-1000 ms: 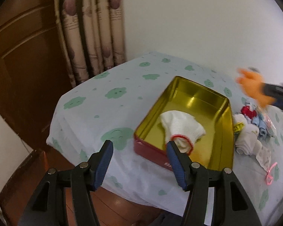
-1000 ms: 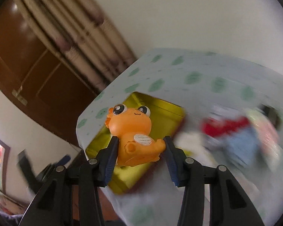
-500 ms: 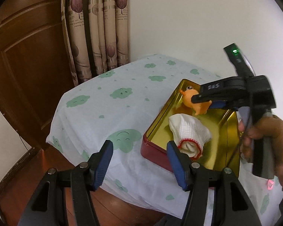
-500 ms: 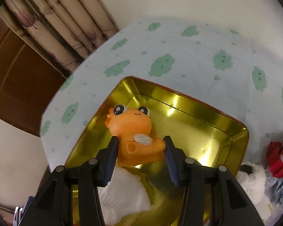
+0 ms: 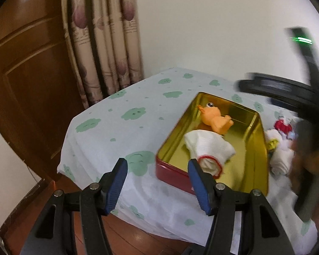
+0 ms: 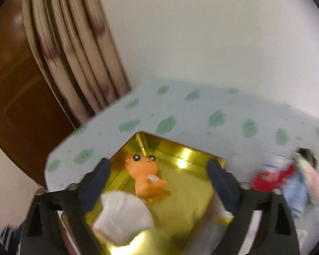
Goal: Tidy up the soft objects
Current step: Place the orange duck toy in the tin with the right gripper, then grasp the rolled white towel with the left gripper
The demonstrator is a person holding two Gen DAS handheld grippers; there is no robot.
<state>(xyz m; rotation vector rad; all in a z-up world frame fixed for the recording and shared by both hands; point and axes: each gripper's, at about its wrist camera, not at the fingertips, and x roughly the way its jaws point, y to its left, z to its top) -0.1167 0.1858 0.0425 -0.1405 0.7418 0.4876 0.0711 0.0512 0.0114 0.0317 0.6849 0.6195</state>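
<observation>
Letting go: my right gripper [image 6: 157, 178] has just sprung its jaws wide, and the orange dinosaur toy [image 6: 147, 179] lies free between them, touching neither pad, down on the floor of the gold tin [image 6: 193, 153] near its far corner. Just beside it, toward me, sits the white sock with the red cuff [image 5: 208, 150], also in the tin. My left gripper [image 5: 157, 180] hangs over the near edge of the cloud-print tablecloth [image 5: 138, 110], fingers spread apart with nothing in them, right fingertip in front of the tin's red wall.

Still outside, on the cloth to the right of the tin, there's a heap of small soft things [image 5: 280, 144]: something red, something white rolled up, bits of blue. Too smeared to name each one.

Risks as I see them: the right-hand view is blurred, so a hasty pull-out could let a finger clip the toy or snag the sock and drag it over the rim. The tin also sits close to the table's near edge; a knock on its wall might shove it off.
</observation>
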